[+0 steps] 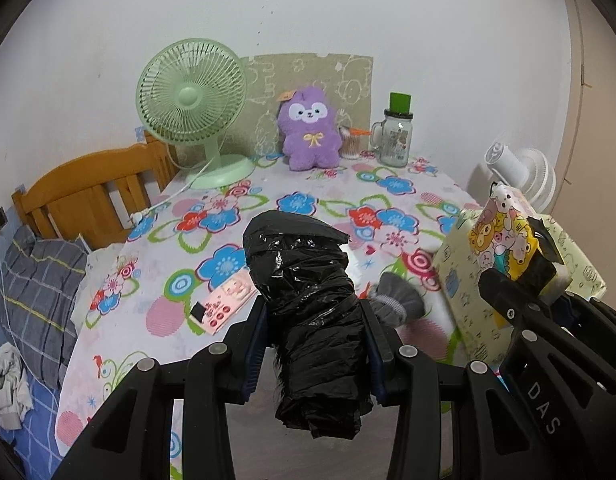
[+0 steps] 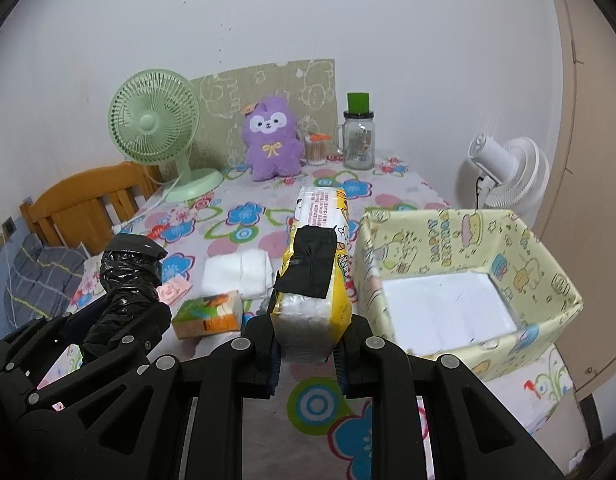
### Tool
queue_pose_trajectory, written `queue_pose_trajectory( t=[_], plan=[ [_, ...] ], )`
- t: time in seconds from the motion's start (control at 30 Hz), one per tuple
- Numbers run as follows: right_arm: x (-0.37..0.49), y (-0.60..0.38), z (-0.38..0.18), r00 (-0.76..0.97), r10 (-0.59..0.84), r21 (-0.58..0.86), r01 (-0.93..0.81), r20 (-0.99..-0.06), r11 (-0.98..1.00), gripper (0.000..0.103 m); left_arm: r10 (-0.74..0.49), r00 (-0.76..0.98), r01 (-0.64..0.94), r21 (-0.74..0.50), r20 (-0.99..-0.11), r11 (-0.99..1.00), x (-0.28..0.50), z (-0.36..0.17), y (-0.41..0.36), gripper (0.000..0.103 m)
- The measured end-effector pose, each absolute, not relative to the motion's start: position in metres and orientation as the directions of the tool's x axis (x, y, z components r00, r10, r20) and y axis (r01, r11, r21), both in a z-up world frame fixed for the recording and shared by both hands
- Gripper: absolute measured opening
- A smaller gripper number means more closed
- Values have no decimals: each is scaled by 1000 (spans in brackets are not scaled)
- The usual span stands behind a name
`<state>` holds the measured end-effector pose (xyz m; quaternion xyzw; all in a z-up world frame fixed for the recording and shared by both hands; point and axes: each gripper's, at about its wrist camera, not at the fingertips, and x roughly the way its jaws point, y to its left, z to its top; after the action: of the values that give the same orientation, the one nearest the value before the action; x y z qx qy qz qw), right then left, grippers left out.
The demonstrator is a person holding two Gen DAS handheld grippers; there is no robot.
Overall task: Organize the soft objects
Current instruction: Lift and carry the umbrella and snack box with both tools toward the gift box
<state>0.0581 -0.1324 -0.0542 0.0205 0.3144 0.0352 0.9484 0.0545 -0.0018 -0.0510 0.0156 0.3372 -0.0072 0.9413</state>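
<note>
Tissue pack (image 2: 314,276), yellow cartoon wrap with black tape patch, clamped in right gripper (image 2: 308,354), held above floral tablecloth (image 2: 243,216) just left of paper-lined box (image 2: 468,280); black plastic-wrapped roll (image 1: 308,304) clamped in left gripper (image 1: 316,344), also off table

Judgement: carry both over box rim, lower inside before letting go, keep squeeze gentle so pack keeps shape

Counted: two grippers, one box, one folded white cloth (image 2: 237,272), one small green tissue pack (image 2: 209,314), one purple plush (image 2: 272,138), two fans, one glass jar (image 2: 359,136)
</note>
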Motion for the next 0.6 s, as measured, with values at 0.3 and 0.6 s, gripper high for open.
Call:
queue_pose_trajectory(
  t=[0.3, 0.6],
  plan=[
    [60, -152, -37, 815, 95, 70, -66, -572, 995, 24, -28, 789, 48, 16, -614, 999, 56, -36, -21, 43],
    [62, -176, -23, 826, 92, 74, -61, -556, 995, 24, -50, 796, 71, 10, -603, 997, 60, -24, -45, 43]
  ],
)
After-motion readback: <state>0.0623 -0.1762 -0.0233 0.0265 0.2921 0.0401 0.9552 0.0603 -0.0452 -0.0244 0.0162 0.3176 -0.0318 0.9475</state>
